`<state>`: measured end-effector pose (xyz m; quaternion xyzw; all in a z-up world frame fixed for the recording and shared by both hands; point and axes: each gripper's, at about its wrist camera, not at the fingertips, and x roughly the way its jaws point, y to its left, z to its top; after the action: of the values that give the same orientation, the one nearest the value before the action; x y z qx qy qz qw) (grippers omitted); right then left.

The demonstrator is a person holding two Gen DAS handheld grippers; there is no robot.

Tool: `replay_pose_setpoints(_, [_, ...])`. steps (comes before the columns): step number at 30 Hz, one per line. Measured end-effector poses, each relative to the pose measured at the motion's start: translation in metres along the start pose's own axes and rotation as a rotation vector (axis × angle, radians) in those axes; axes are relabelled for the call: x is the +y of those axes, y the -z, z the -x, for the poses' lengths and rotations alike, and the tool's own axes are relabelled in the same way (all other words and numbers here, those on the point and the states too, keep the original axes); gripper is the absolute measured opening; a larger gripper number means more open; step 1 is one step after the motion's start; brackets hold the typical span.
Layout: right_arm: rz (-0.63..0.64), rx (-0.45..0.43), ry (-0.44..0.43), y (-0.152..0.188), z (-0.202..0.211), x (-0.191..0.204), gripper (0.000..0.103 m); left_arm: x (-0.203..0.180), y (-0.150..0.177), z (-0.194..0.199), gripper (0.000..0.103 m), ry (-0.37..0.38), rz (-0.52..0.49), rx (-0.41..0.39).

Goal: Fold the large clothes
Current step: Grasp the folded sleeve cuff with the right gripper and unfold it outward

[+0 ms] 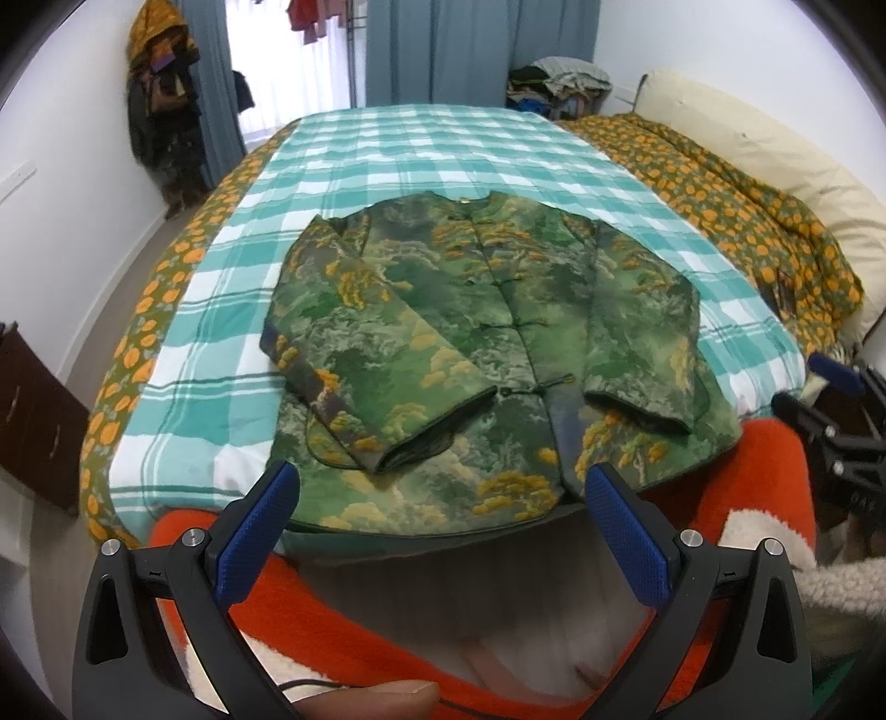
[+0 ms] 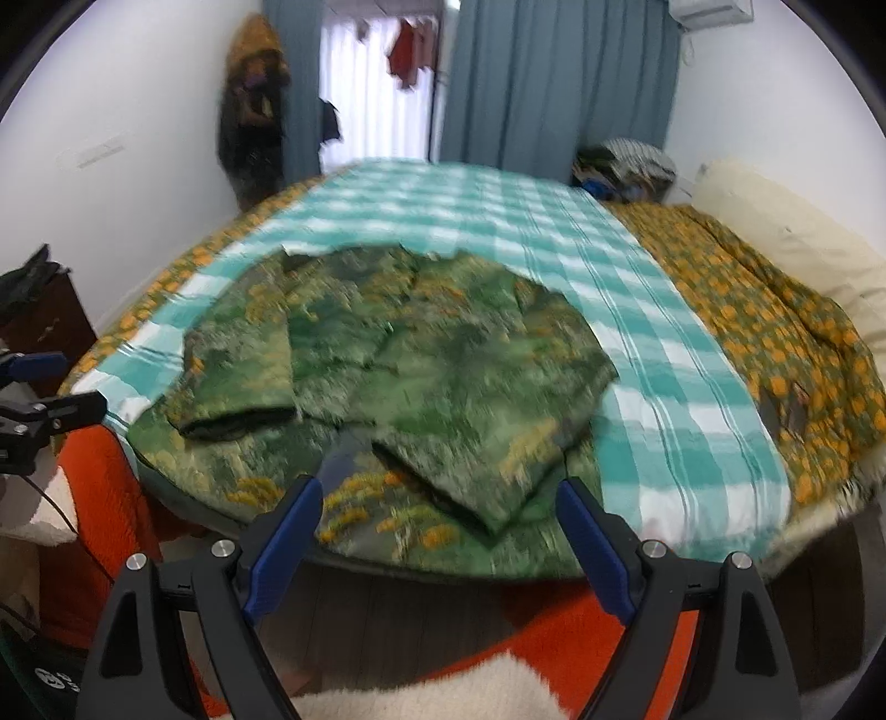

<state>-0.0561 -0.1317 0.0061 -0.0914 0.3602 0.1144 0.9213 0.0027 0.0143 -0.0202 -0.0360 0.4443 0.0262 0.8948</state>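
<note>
1. The right wrist view was blurry, so the pattern on the green jacket (image 2: 387, 382) was hard to make out there. Its lower hem hung over the near edge of the bed (image 2: 692, 387) and was partly hidden.
2. The left gripper (image 1: 440, 518) had its jaws wide open, with nothing between them. It hung just above the jacket's (image 1: 476, 332) hem at the near edge, touching nothing.
3. The right gripper (image 2: 440, 531) was wide open too, and empty. It was near the hem, apart from the cloth.
4. The jacket lay flat, front up, on the checked sheet (image 1: 443, 149) near the bed's near edge. Both sleeves were folded in across the front.
5. Far back, blue curtains (image 1: 470, 44) were cut off at the top.
</note>
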Motion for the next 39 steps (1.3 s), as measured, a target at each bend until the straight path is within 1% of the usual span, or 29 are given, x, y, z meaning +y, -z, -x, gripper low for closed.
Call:
replay_pose_setpoints(1, [0.013, -0.028, 0.004, -0.003, -0.002, -0.004, 0.088, 0.004, -0.001, 0.000, 0.103, -0.003, 0.013, 0.001])
replay_pose_setpoints(3, [0.036, -0.057, -0.007, -0.007, -0.007, -0.009, 0.089, 0.008, -0.002, 0.001, 0.103, -0.013, 0.030, -0.012])
replay_pose_setpoints(4, [0.057, -0.065, -0.023, -0.008, -0.012, -0.011, 0.097, 0.011, -0.002, 0.002, 0.103, -0.024, 0.039, -0.025])
replay_pose_setpoints(5, [0.079, -0.063, -0.039, -0.008, -0.018, -0.011, 0.103, 0.015, -0.002, 0.004, 0.103, -0.044, 0.056, -0.056])
replay_pose_setpoints(6, [0.110, -0.059, -0.061, -0.007, -0.026, -0.011, 0.103, 0.017, -0.002, 0.005, 0.103, -0.050, 0.062, -0.071])
replay_pose_setpoints(7, [0.143, -0.038, -0.091, -0.004, -0.039, -0.011, 0.103, 0.020, -0.003, 0.005, 0.103, -0.055, 0.071, -0.086])
replay_pose_setpoints(9, [0.192, 0.055, -0.119, 0.004, -0.070, -0.008, 0.103, 0.027, -0.004, 0.004, 0.103, -0.077, 0.084, -0.111])
replay_pose_setpoints(10, [0.218, 0.104, -0.119, 0.009, -0.086, -0.006, 0.103, 0.030, -0.004, 0.001, 0.103, -0.100, 0.092, -0.108])
replay_pose_setpoints(11, [0.254, 0.152, -0.101, 0.014, -0.104, -0.002, 0.103, 0.034, -0.005, -0.003, 0.103, -0.116, 0.101, -0.090])
replay_pose_setpoints(12, [0.289, 0.178, -0.080, 0.018, -0.120, 0.002, 0.103, 0.038, -0.005, -0.009, 0.103, -0.115, 0.107, -0.059])
replay_pose_setpoints(13, [0.307, 0.187, -0.075, 0.021, -0.130, 0.005, 0.103, 0.042, -0.004, -0.014, 0.103, -0.100, 0.115, -0.032])
replay_pose_setpoints(16, [0.324, 0.218, -0.100, 0.024, -0.164, 0.011, 0.102, 0.044, 0.005, -0.020, 0.103, -0.085, 0.127, 0.014])
replay_pose_setpoints(17, [0.327, 0.233, -0.103, 0.025, -0.176, 0.012, 0.100, 0.045, 0.007, -0.023, 0.103, -0.077, 0.134, 0.038])
replay_pose_setpoints(18, [0.335, 0.238, -0.100, 0.025, -0.186, 0.013, 0.096, 0.045, 0.009, -0.025, 0.103, -0.070, 0.140, 0.060])
replay_pose_setpoints(19, [0.341, 0.241, -0.094, 0.025, -0.195, 0.015, 0.087, 0.047, 0.010, -0.028, 0.103, -0.056, 0.150, 0.083])
replay_pose_setpoints(20, [0.344, 0.255, -0.085, 0.026, -0.206, 0.014, 0.071, 0.047, 0.011, -0.029, 0.103, -0.050, 0.153, 0.091])
replay_pose_setpoints(21, [0.337, 0.269, -0.080, 0.026, -0.212, 0.012, 0.059, 0.047, 0.012, -0.030, 0.103, -0.049, 0.156, 0.097])
replay_pose_setpoints(22, [0.299, 0.281, -0.104, 0.024, -0.214, 0.007, 0.030, 0.048, 0.013, -0.030, 0.103, -0.056, 0.156, 0.101])
replay_pose_setpoints(23, [0.259, 0.275, -0.114, 0.019, -0.210, 0.001, 0.011, 0.048, 0.014, -0.030, 0.102, -0.054, 0.153, 0.103])
replay_pose_setpoints(25, [0.182, 0.220, -0.118, 0.005, -0.189, -0.011, 0.011, 0.049, 0.015, -0.030, 0.102, -0.046, 0.152, 0.104])
replay_pose_setpoints(26, [0.143, 0.181, -0.122, -0.003, -0.172, -0.020, 0.011, 0.050, 0.015, -0.032, 0.102, -0.045, 0.155, 0.108])
replay_pose_setpoints(27, [0.113, 0.142, -0.108, -0.013, -0.154, -0.030, 0.011, 0.050, 0.014, -0.034, 0.102, -0.039, 0.157, 0.112])
replay_pose_setpoints(28, [0.100, 0.115, -0.091, -0.019, -0.143, -0.038, 0.011, 0.051, 0.014, -0.036, 0.102, -0.032, 0.160, 0.117])
replay_pose_setpoints(31, [0.067, 0.012, 0.031, -0.043, -0.103, -0.080, 0.011, 0.049, 0.009, -0.042, 0.102, -0.009, 0.156, 0.123])
replay_pose_setpoints(33, [0.039, -0.043, 0.152, -0.058, -0.085, -0.121, 0.011, 0.047, 0.005, -0.043, 0.103, -0.011, 0.138, 0.109])
replay_pose_setpoints(36, [0.000, -0.062, 0.321, -0.073, -0.081, -0.183, 0.011, 0.045, 0.000, -0.043, 0.103, -0.019, 0.117, 0.087])
replay_pose_setpoints(37, [-0.007, -0.063, 0.408, -0.076, -0.082, -0.204, 0.012, 0.045, -0.002, -0.043, 0.103, -0.022, 0.113, 0.082])
replay_pose_setpoints(38, [0.002, -0.055, 0.528, -0.078, -0.085, -0.225, 0.021, 0.047, -0.004, -0.043, 0.103, -0.028, 0.108, 0.072])
replay_pose_setpoints(39, [0.007, -0.039, 0.656, -0.078, -0.087, -0.243, 0.026, 0.049, -0.005, -0.043, 0.103, -0.034, 0.105, 0.067])
